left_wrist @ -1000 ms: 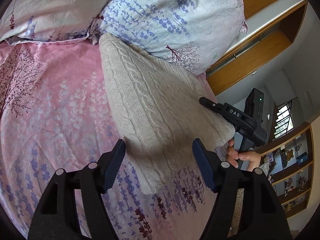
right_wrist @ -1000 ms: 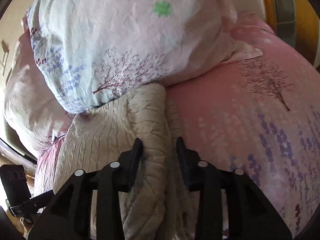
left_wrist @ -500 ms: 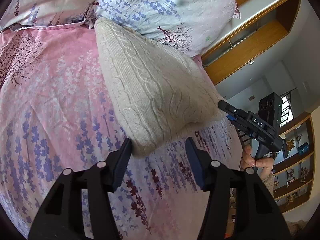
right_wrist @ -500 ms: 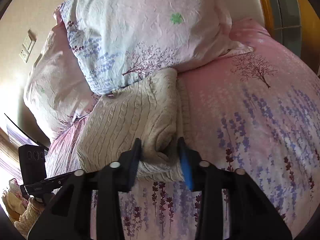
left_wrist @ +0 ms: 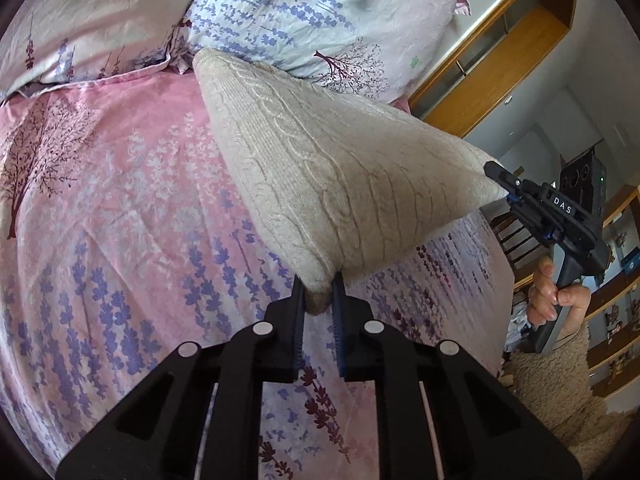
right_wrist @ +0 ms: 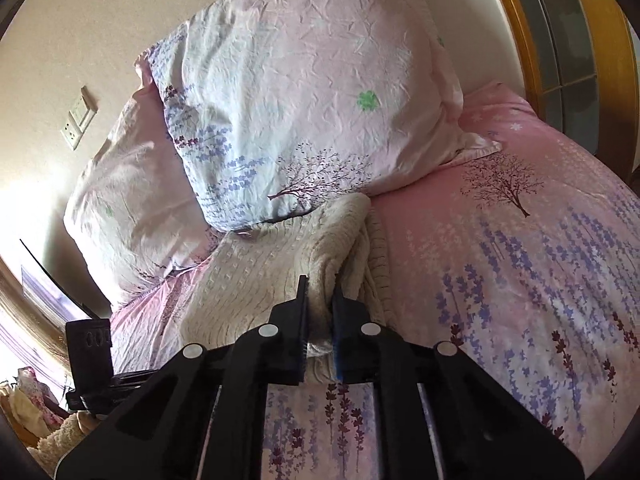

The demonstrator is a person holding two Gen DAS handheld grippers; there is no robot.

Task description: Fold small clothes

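A cream cable-knit sweater lies folded on the pink floral bedspread, its far end against the pillows. My left gripper is shut on its near corner and holds that corner up off the bed. My right gripper is shut on the sweater at the other near corner. The right gripper also shows in the left wrist view, at the sweater's right corner. The near edge hangs stretched between the two grippers.
Two floral pillows lean at the head of the bed, just behind the sweater. A wooden headboard and cabinet stand to the right. A wall socket is on the left wall. Shelves stand beyond the bed's edge.
Both grippers have closed on the sweater's near corners and lifted them. The near edge has risen off the bed and pulled taut toward me.
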